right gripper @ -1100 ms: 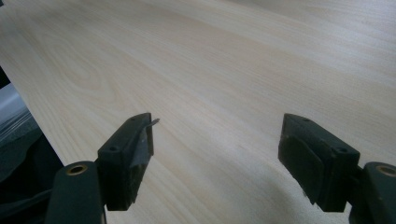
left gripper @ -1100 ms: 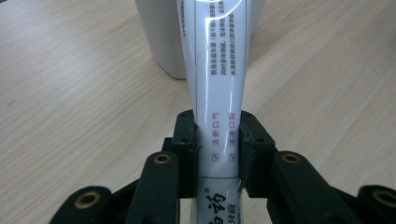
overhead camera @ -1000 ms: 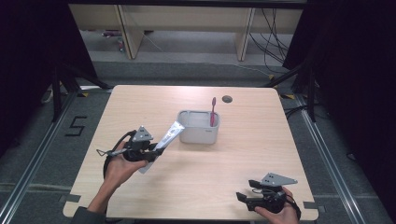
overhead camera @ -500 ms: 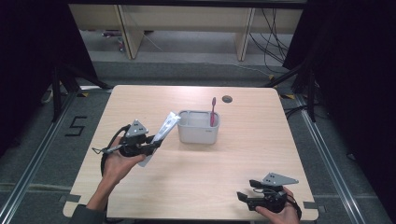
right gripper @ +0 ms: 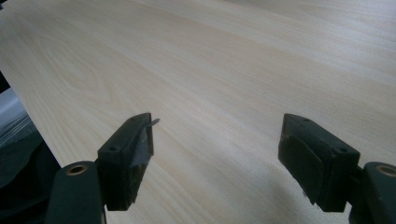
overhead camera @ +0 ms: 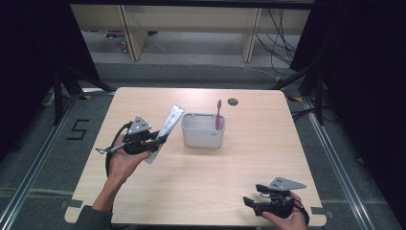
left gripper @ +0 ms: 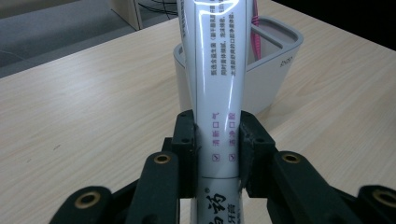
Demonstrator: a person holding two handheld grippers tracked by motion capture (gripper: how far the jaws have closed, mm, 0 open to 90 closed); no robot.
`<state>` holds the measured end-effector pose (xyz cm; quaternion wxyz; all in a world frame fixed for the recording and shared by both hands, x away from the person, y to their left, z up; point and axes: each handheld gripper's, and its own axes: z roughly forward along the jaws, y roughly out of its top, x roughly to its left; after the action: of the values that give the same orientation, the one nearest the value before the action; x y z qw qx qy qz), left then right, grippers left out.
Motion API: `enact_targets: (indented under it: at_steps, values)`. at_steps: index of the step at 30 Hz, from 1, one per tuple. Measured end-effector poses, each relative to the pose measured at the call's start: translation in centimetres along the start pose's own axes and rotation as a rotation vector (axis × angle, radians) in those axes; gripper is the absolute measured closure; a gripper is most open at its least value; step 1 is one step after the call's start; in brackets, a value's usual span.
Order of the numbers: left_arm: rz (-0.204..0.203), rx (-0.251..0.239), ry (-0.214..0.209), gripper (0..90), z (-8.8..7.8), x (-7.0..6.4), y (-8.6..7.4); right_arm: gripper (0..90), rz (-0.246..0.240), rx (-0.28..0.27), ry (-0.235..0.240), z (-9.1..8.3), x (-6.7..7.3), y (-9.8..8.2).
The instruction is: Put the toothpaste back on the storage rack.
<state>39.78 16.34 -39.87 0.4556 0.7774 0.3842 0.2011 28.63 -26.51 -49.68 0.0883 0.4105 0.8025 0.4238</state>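
A: What's nearest the person?

B: The right gripper (overhead camera: 250, 201) at the table's (overhead camera: 206, 191) near edge, jaws spread wide with nothing between them.

A: And beyond that?

B: The left gripper (overhead camera: 160, 140) is clamped on a white toothpaste tube (overhead camera: 166, 130), held tilted just left of the grey holder (overhead camera: 203, 136). A pink toothbrush (overhead camera: 219, 114) stands inside; a dark round hole (overhead camera: 233, 101) lies behind

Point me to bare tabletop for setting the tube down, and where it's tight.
Free: the wide strip between the grey holder and the right tongs, and the table's right side beyond the holder. Tight: the left tongs holding the toothpaste tube sit just left of the holder, where a pink toothbrush stands.
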Motion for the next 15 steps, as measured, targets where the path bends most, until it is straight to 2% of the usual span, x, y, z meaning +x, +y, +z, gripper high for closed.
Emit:
enact_targets:
  at_steps: [1,5,13,15]
  values:
    - [0.011,0.006,0.009,71.2,-0.1,0.1,0.1,27.3,0.004,0.001,0.000,0.0,0.0,0.0]
    - [-0.017,-0.024,0.009,71.3,0.1,0.3,0.5,27.3,-0.005,-0.008,0.000,-0.1,0.0,0.0]
    - [-0.026,-0.048,0.018,71.2,0.2,0.4,1.1,27.3,0.005,-0.004,0.017,0.0,0.1,0.0]
    - [-0.031,-0.056,0.022,71.2,0.3,0.4,1.3,27.3,0.024,0.010,0.013,-0.1,0.2,0.0]
